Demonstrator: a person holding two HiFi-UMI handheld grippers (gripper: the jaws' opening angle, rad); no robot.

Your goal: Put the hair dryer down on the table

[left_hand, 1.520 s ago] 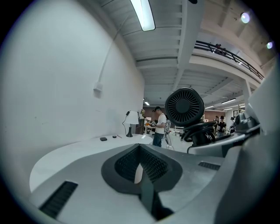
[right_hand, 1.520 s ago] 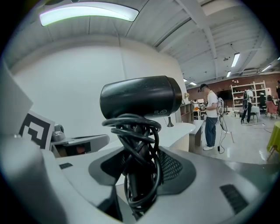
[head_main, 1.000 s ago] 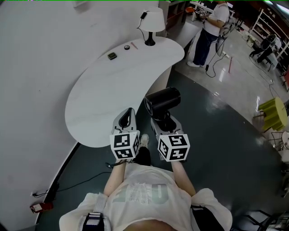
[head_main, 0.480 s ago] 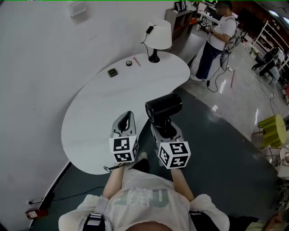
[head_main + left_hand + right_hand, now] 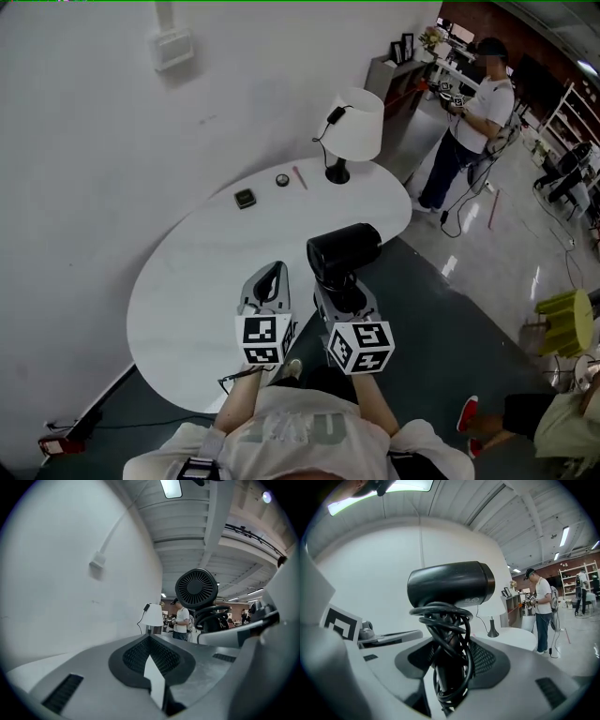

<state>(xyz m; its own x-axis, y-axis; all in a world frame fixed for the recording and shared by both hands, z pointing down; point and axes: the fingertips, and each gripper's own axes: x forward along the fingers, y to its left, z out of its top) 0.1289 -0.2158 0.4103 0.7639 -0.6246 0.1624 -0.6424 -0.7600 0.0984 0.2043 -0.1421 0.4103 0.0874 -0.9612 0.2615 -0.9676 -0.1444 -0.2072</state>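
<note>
A black hair dryer (image 5: 343, 251), cord wound round its handle, is held upright in the air over the white desk's (image 5: 197, 272) edge, its handle clamped in the right gripper's (image 5: 339, 286) jaws. The left gripper's (image 5: 270, 279) jaws are together, empty. A lamp (image 5: 354, 127) stands at the desk's far end.

One hair dryer (image 5: 343, 250), one white table (image 5: 202, 281), one table lamp (image 5: 353, 127). Two grippers: left gripper (image 5: 271, 274) and right gripper (image 5: 341, 286). Three small things on the tabletop: one dark square object (image 5: 246, 198), one round object (image 5: 282, 180), one pink stick (image 5: 299, 177). One standing person (image 5: 469, 131) in the background.
</note>
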